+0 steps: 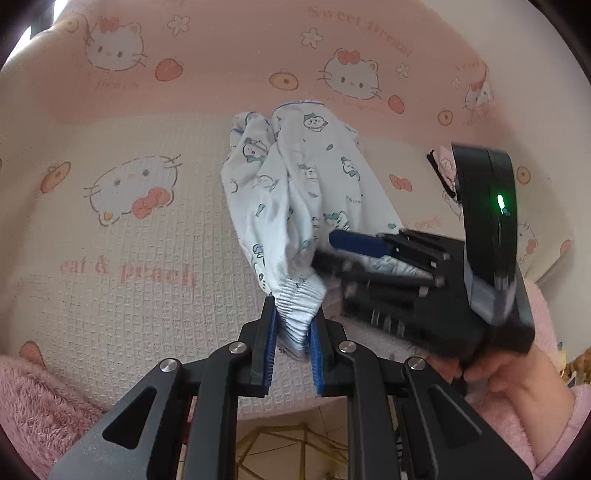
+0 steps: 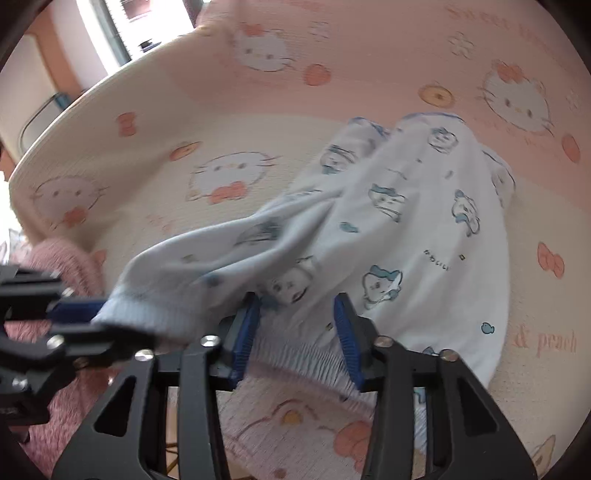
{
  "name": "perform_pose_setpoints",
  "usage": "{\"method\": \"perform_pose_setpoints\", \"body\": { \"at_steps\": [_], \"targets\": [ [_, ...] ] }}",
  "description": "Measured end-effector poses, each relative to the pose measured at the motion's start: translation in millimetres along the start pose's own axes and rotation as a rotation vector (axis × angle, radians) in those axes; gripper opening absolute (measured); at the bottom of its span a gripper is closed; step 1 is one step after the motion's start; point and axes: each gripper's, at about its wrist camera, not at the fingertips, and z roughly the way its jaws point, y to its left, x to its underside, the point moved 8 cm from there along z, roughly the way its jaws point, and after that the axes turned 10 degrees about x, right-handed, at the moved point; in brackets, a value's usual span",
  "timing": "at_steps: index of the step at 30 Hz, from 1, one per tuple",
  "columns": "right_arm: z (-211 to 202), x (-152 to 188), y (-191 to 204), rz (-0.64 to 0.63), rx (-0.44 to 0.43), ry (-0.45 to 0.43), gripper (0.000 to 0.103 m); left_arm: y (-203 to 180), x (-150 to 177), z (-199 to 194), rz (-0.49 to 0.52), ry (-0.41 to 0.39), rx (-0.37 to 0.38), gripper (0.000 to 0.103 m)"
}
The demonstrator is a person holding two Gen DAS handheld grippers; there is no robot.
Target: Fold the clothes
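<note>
A small pair of white children's trousers (image 1: 295, 192) with a blue cartoon print lies bunched on a Hello Kitty bed cover (image 1: 122, 229). My left gripper (image 1: 293, 317) is shut on the ribbed elastic waistband (image 1: 299, 299) and lifts that end. My right gripper (image 2: 297, 306) is open, its blue pads either side of the waistband (image 2: 295, 354), with cloth between them. In the left wrist view the right gripper (image 1: 325, 247) reaches in from the right, against the trousers. In the right wrist view the left gripper (image 2: 85, 317) holds the band at lower left.
The bed cover (image 2: 147, 155) is cream near me and pink farther back. A pink fluffy sleeve (image 1: 33, 398) and the person's hand (image 1: 509, 373) are at the lower edges. A floor and a gold wire frame (image 1: 295, 443) show below the bed edge. A window (image 2: 122, 22) is at upper left.
</note>
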Motion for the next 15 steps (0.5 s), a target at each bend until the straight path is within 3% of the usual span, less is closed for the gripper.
{"method": "perform_pose_setpoints", "body": {
  "at_steps": [3,7,8,11,12,15],
  "targets": [
    [6,-2,-11,0.037,0.034,-0.006,0.014,5,4,0,-0.029,-0.001,0.028,0.016],
    [6,-1,-15,0.006,0.031,0.034,0.014,7,-2,-4,-0.039,-0.023,0.021,0.016],
    [-1,-2,-13,0.010,0.002,0.030,0.019,7,-3,-5,-0.044,-0.028,0.025,0.016],
    [-26,-4,-1,-0.035,-0.102,-0.016,0.049,8,-7,-9,-0.053,-0.038,0.041,0.017],
    [-33,-3,4,-0.059,-0.122,-0.030,0.049,7,-9,-9,-0.052,-0.038,0.049,0.017],
    [-26,0,20,-0.156,-0.071,-0.048,0.050,5,-6,-9,-0.027,-0.021,0.036,0.017]
  ]
}}
